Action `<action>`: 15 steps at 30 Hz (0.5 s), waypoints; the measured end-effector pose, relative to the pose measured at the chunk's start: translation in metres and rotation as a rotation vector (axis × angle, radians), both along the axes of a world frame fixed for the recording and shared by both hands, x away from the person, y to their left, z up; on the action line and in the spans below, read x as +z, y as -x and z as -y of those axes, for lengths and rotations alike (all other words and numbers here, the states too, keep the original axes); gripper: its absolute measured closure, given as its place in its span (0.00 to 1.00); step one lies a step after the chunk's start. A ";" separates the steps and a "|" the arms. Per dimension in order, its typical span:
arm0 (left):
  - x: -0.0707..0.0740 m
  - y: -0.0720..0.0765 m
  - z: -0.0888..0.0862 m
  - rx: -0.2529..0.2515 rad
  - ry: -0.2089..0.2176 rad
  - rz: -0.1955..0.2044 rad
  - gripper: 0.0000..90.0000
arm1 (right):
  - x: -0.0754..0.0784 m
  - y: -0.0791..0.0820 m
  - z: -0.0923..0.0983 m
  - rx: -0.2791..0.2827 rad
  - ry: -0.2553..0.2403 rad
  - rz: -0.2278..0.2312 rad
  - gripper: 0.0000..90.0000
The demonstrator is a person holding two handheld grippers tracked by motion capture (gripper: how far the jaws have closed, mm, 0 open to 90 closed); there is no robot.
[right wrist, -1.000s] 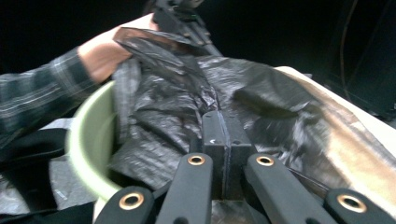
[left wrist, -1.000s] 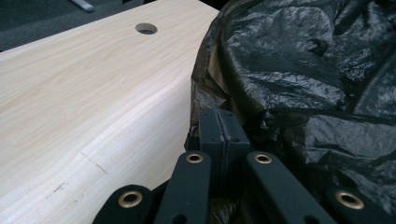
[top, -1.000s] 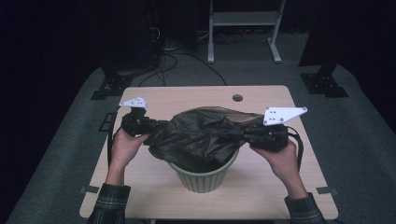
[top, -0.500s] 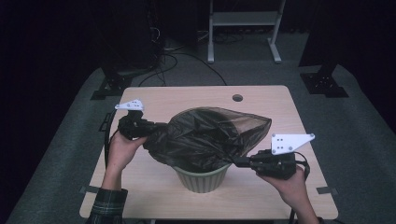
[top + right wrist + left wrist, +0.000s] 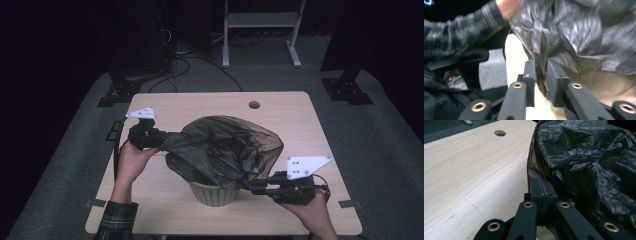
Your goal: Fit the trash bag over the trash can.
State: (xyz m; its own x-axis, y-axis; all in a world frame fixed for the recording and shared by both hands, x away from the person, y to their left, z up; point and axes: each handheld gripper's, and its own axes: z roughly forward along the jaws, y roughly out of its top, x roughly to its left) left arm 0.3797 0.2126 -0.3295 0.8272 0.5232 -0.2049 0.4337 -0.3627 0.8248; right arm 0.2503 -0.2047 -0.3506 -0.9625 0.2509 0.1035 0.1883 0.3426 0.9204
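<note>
A light wooden rectangular desk (image 5: 165,107) filled the middle of the frame, with a small round cable hole (image 5: 254,105) near its far edge. It stood on a grey carpeted floor (image 5: 65,165). A white metal stand (image 5: 260,20) rose at the top centre, and black cables (image 5: 200,62) trailed across the floor at the upper left.
</note>
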 end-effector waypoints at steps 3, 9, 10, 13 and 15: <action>0.001 0.000 0.000 -0.002 0.000 0.002 1.00 | 0.021 -0.001 0.009 -0.020 -0.037 0.040 0.77; 0.000 -0.002 -0.001 -0.001 -0.004 0.006 1.00 | 0.049 -0.026 0.020 -0.110 -0.072 0.099 0.71; 0.000 -0.002 -0.001 0.000 -0.004 0.006 1.00 | 0.052 -0.032 0.020 -0.134 -0.078 0.107 0.69; 0.001 -0.003 -0.002 0.000 -0.008 0.009 1.00 | 0.057 -0.054 0.019 -0.185 -0.072 0.104 0.66; 0.002 -0.003 -0.002 0.002 -0.009 0.010 1.00 | 0.059 -0.066 0.018 -0.209 -0.077 0.100 0.64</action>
